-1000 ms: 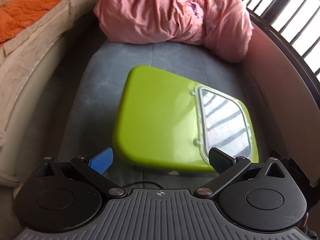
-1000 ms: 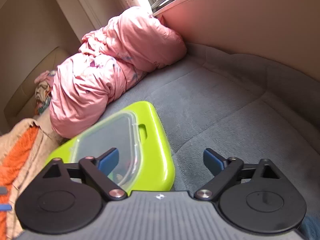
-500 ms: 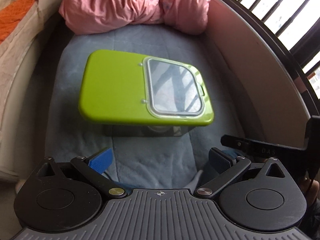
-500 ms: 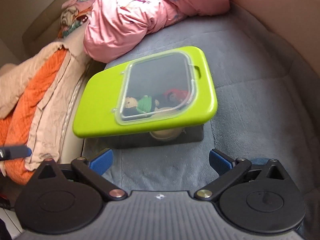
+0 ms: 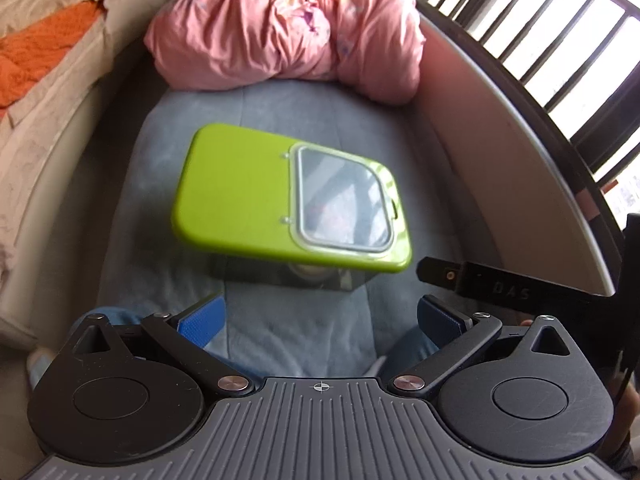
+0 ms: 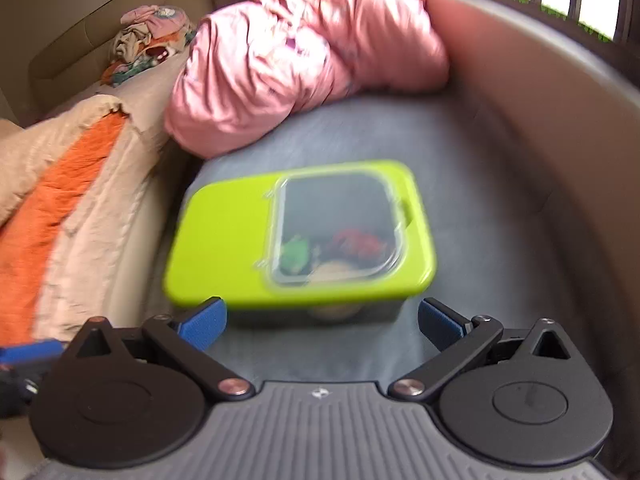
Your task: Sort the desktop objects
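The green box sits in the middle of both views, on the gray cushion. Its lid is on, and through the clear window some small toys show, one green and one red. A pink blanket is bunched at the top of the frame, behind the box.

The left gripper is at the bottom of its view. Its fingers stand wide apart and hold nothing. The right gripper is the same: fingers spread as wide as they go, empty. Its jaws have just been opening, and nothing is between them.

It looks like the sorting into this box is done, or the hands are pulling back to look for the next thing. To do this well, lift both hands straight away so they do not bump the lid. Keep the fingers open, ready for the next pick.

A second ago both grippers were much closer to the box. The green lid filled the left view. Now the box looks smaller and farther away in both views, and the right view has swung round to face it.
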